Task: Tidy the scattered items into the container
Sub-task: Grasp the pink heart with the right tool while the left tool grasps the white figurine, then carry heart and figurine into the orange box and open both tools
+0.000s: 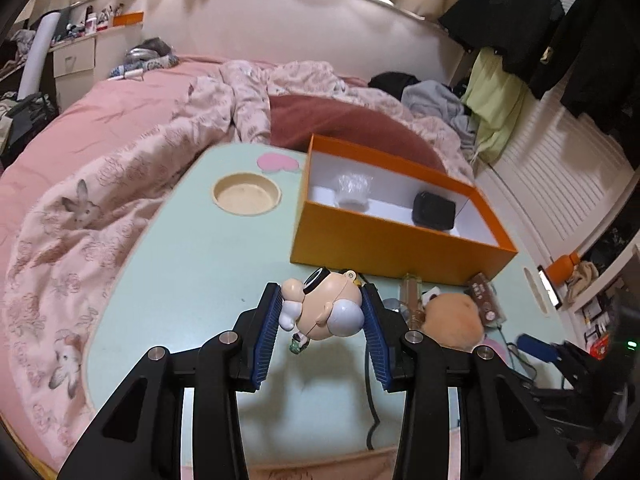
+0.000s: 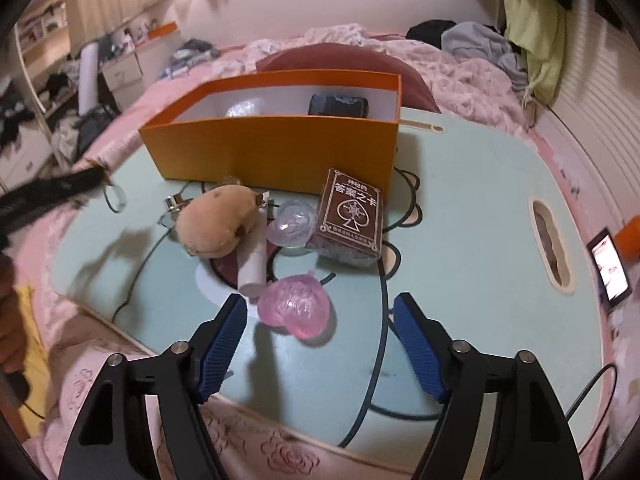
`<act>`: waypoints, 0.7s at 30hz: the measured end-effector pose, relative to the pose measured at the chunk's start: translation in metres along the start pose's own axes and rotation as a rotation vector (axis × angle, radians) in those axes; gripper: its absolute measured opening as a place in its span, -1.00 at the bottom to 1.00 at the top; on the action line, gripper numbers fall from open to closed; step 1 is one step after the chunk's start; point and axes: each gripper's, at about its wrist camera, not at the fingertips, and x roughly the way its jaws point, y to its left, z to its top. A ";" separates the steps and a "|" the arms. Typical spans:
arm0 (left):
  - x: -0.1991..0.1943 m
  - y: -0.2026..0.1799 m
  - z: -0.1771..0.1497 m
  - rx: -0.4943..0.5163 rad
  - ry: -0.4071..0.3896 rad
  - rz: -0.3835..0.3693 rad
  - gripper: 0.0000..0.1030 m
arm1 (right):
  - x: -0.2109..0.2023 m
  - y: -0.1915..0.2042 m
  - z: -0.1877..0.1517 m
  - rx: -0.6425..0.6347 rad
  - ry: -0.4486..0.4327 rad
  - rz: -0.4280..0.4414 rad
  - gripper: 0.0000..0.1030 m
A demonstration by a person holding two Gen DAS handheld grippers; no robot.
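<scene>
A: Gripping the toy figure, the left tongs sit low centre; the orange box lies just above, slightly right.

B: Right tongs gape, released; the pink heart sits between their tips.

The left wrist view looks forward along its fingers from low over the near edge of the counter, facing the bed and its headboard — close to the orange box, seen from its left front corner. The right wrist view sits further right and a little back, facing the same box more squarely. Both share the box, the plush toy, the brown card box and the bed behind.
</scene>
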 end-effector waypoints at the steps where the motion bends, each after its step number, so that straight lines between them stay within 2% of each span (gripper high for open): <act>1: -0.002 0.000 0.001 -0.001 -0.003 -0.004 -0.19 | 0.003 0.002 0.001 -0.011 0.009 0.001 0.28; 3: -0.006 -0.002 0.003 0.000 -0.016 -0.011 -0.19 | 0.009 0.006 0.002 -0.035 0.028 -0.001 0.10; 5: -0.006 -0.005 0.003 0.005 -0.019 -0.011 -0.19 | 0.011 0.010 0.003 -0.061 0.024 -0.014 -0.27; 14: -0.008 -0.018 -0.004 0.033 -0.011 -0.025 -0.19 | -0.013 0.021 -0.003 -0.110 -0.076 -0.078 -0.28; 21: -0.018 -0.032 0.003 0.065 -0.040 -0.027 -0.19 | -0.028 0.025 0.005 -0.132 -0.131 -0.086 -0.28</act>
